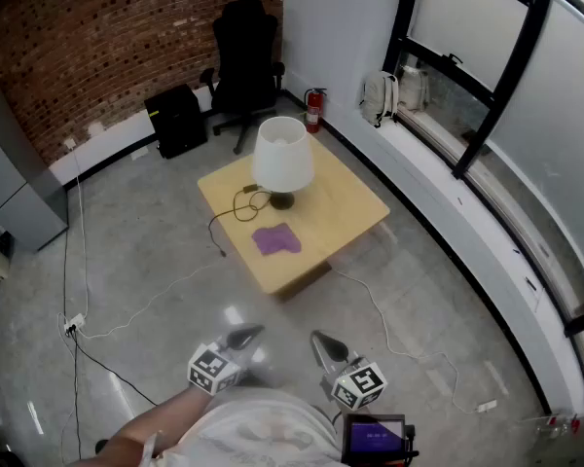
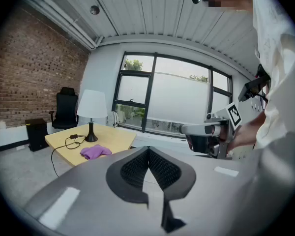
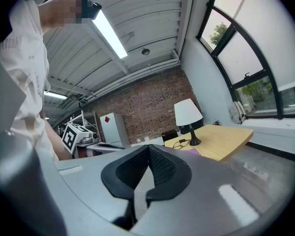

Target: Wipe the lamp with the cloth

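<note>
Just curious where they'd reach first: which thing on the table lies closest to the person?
The purple cloth, flat on the near part of the table; the white-shaded lamp and the coil of black cable sit behind it, farther away.

lamp (image 1: 282, 159): 1 | cloth (image 1: 275, 239): 1 | table (image 1: 355, 212): 1 | office chair (image 1: 245, 52): 1 | fire extinguisher (image 1: 314, 111): 1 | backpack (image 1: 379, 97): 1

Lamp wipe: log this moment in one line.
phase: not started | cloth: on table near lamp, untouched | left hand-held gripper: shut, empty | right hand-held gripper: shut, empty | both: short of table
</note>
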